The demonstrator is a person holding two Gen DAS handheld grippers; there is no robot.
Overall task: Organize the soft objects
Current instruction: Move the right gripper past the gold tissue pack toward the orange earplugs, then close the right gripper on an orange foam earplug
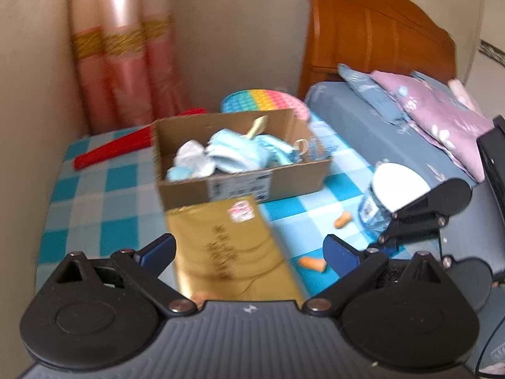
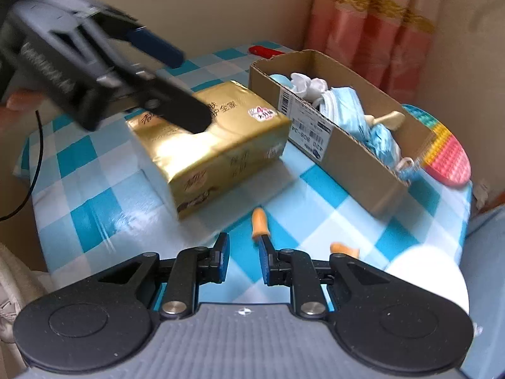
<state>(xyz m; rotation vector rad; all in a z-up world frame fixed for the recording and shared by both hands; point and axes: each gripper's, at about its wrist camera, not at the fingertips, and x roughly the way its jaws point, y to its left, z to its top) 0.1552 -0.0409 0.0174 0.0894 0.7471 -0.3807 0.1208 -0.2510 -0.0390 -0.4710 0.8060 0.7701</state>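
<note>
Left gripper [image 1: 249, 249]: nearest item in the left wrist view, jaws spread wide, one blue-padded finger on each side of the gold tissue pack [image 1: 230, 252], pads not seen to touch it. Hovers above the pack.

Right gripper [image 2: 241, 257]: jaws parted by a narrow gap, nothing between them; just beyond the right fingertip lies an orange earplug [image 2: 260, 221]. From the left wrist view this gripper [image 1: 407, 221] appears to the right of the tissue pack, in front of a plastic bottle with a white cap [image 1: 394, 186].

Gold tissue pack: soft wrapped block with printed characters and a small pink-and-white sticker, lying flat on the checked blue-and-white surface [image 2: 94, 189], just in front of the cardboard box [image 1: 240, 161]; whether the two touch cannot be told.

Cardboard box: open-topped, barcode label on its near wall, behind the tissue pack. Holds crumpled light-blue face masks [image 1: 233, 154], white soft items [image 1: 189, 154] and a pale stick-like object.

Second orange earplug [image 2: 344, 249]: on the surface, right of the first, apart from it.

Red flat object [image 1: 113, 148]: left of the box, on the surface.

Rainbow bubble mat [image 1: 268, 101]: round, behind the box, partly hidden by it.

Bed [image 1: 363, 126]: right of the box, blue sheet, pink and blue floral pillows, wooden headboard [image 1: 372, 31].

Pink curtain [image 1: 126, 63]: behind the box, to the left.
</note>
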